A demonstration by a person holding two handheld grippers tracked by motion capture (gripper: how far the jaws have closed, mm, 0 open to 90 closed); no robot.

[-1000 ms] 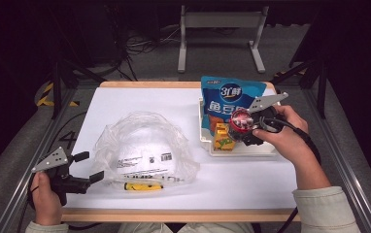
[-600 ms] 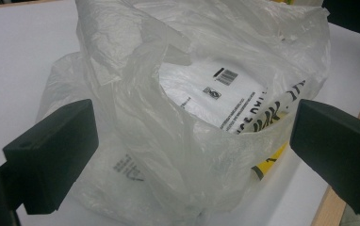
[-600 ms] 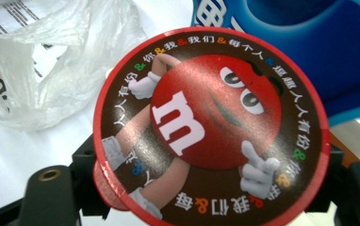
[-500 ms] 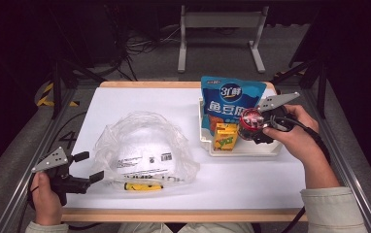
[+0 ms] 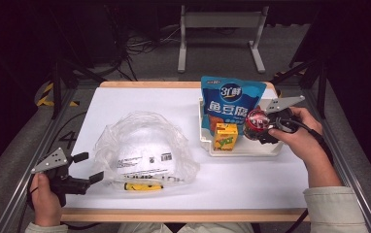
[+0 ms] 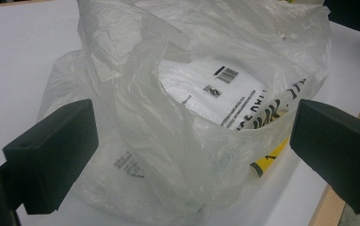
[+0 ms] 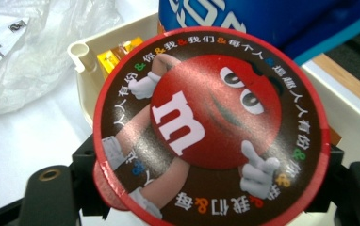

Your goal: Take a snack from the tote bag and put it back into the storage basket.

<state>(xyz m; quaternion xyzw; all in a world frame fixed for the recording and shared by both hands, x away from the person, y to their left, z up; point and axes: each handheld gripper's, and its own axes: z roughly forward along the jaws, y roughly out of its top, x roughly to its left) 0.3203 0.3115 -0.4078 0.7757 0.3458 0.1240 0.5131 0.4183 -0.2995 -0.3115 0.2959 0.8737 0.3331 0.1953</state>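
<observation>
Right tongs (image 5: pixel 262 132) pinching candy tub (image 7: pixel 211 127) over tray (image 5: pixel 242 148), lid toward tongs camera. Bag (image 5: pixel 144 150) lies well left, mouth at left tongs (image 5: pixel 87 167), spread, far nearer. Tub must cross bench.

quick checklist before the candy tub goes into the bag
1. Tub gripped: ok, right gripper is shut on the candy tub, jaws at both its sides.
2. Tub clear of tray: not ok, it sits over the tray beside the juice box and blue pouch.
3. Bag mouth open: ok, it gapes in the left gripper view.
4. Bag held: not ok, left gripper is open, its jaws off the plastic.
5. Path from tray to bag: ok, bare table.
</observation>
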